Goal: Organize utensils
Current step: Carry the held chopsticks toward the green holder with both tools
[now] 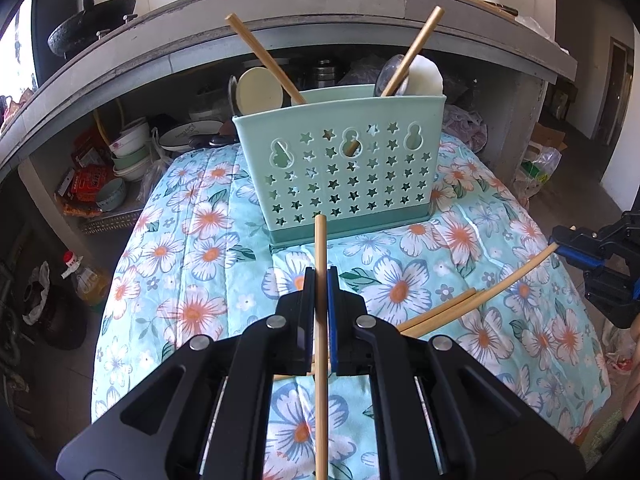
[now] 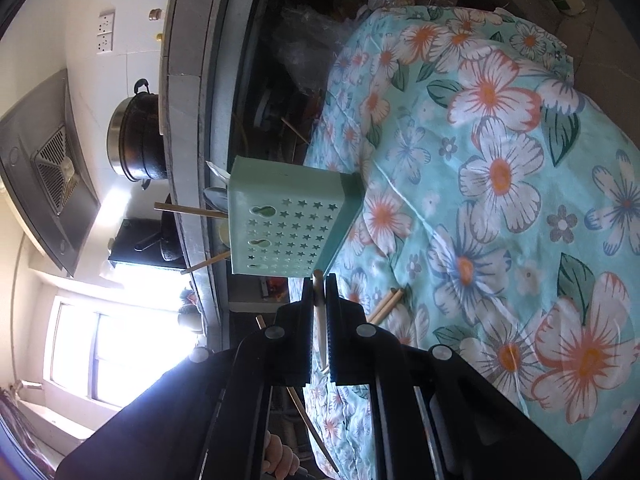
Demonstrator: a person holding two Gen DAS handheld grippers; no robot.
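A mint-green utensil holder (image 1: 344, 168) with star-shaped holes stands on the floral cloth (image 1: 192, 240); it holds two bamboo chopsticks and some spoons. My left gripper (image 1: 320, 276) is shut on a bamboo chopstick (image 1: 320, 240) that points toward the holder's base. At the right edge, my right gripper (image 1: 560, 242) is shut on a pale chopstick (image 1: 516, 276), lifted off the cloth. In the right wrist view, which is rolled sideways, the right gripper (image 2: 319, 280) clamps that pale chopstick (image 2: 321, 320) just short of the holder (image 2: 288, 224). Two more chopsticks (image 1: 440, 312) lie on the cloth.
A grey concrete counter (image 1: 320, 24) with black pots runs behind the holder, over a shelf crowded with bowls (image 1: 128, 148) and packets. An oil bottle (image 1: 86, 276) stands on the floor at the left. A hand (image 2: 280, 460) shows beneath the right gripper.
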